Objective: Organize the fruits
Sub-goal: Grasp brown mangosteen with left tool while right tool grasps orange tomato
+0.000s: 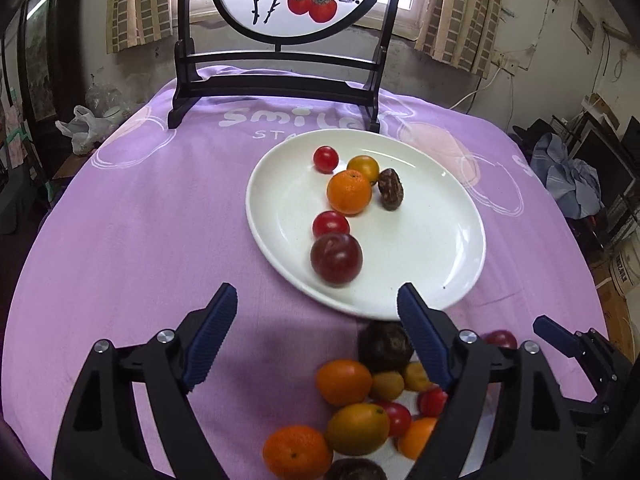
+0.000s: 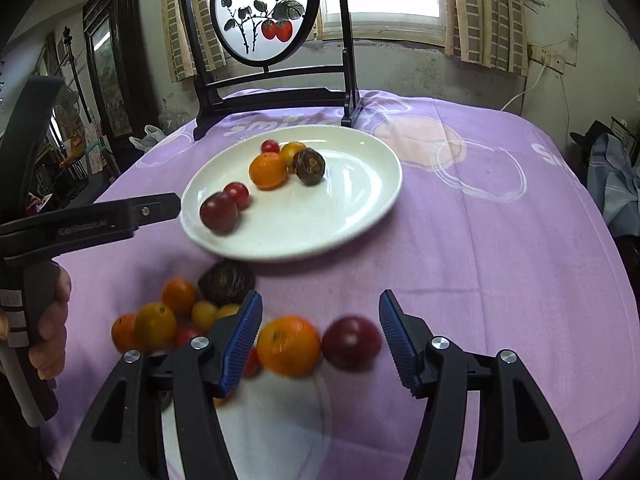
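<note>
Purple cloth covers the desk, and on it sits a white plate holding six fruits: a dark plum near the front rim, a cherry tomato touching it just behind, then a mandarin, a yellow-orange tomato, a wrinkled brown fruit and another small red tomato farthest back.

Between the plate and the camera lies a loose pile of fruit (oranges, yellow and red tomatoes, a dark wrinkled one), resting on the cloth near the plate's front rim.

Seen from its own camera, the left gripper has its blue-padded fingers spread wide and released; nothing sits between the pads, and only bare cloth and the plate's front rim show behind the gap.

From the right wrist view, the right gripper is also unclenched, its fingers apart. A mandarin from the pile and a dark red plum lie on the cloth in the gap, somewhat blurred; neither pad presses on them.

A hand grips the left tool's handle at the right view's left edge.
</note>
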Demonstrator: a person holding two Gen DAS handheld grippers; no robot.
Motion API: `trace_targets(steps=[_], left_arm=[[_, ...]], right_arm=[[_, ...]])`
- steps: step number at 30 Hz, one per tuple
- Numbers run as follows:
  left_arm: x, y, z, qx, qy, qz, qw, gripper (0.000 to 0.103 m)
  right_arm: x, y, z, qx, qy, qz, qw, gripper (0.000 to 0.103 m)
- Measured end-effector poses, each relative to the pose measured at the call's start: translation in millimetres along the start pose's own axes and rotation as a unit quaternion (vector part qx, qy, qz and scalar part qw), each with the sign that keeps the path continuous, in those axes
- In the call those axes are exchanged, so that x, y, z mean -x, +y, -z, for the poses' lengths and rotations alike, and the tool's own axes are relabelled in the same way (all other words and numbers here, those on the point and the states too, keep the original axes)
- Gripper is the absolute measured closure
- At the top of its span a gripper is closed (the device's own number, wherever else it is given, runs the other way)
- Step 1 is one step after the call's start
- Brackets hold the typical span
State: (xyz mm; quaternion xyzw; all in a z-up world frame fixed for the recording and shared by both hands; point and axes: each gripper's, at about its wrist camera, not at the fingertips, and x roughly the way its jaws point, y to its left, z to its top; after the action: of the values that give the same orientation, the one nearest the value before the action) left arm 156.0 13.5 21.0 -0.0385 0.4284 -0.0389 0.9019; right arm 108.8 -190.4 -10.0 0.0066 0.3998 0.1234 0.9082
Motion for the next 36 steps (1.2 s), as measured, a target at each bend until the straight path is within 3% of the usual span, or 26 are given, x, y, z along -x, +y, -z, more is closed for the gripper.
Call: trace_targets(steps=[3,11,19,25,27,34,36], left_arm=[[14,-4,23,-0.010,0.000,0.001,0.9999,0.018],[41,-14,89,-0.044,0.021,-0.004,0.9988,0.017],[44,-20,135,-0.051,0.051,-0.006,0.9974,0.017],[32,-28,145,-0.052,0.072,-0.008,0.9960,0.018],[28,-30,143,-0.054,0.077,-0.015,0.9955,0.029],[16,-36,136,-0.057,0.083,-0.031,0.9944,0.036],[13,-37,132,-0.057,0.080,-0.033,0.9947,0.045]], right_arm=[[8,-1,19,-0.004,0.010,0.002,1.000,0.030],[31,3,59,-0.010,0.009,-0.001,1.000,0.028],[46,4,80,-0.015,0.002,-0.006,1.000,0.027],[46,2,85,-0.018,0.004,-0.014,1.000,0.024],[47,2,86,-0.018,0.000,-0.018,1.000,0.024],[41,1,88,-0.019,0.006,-0.036,0.999,0.024],[40,2,88,-0.019,0.009,-0.039,0.999,0.024]])
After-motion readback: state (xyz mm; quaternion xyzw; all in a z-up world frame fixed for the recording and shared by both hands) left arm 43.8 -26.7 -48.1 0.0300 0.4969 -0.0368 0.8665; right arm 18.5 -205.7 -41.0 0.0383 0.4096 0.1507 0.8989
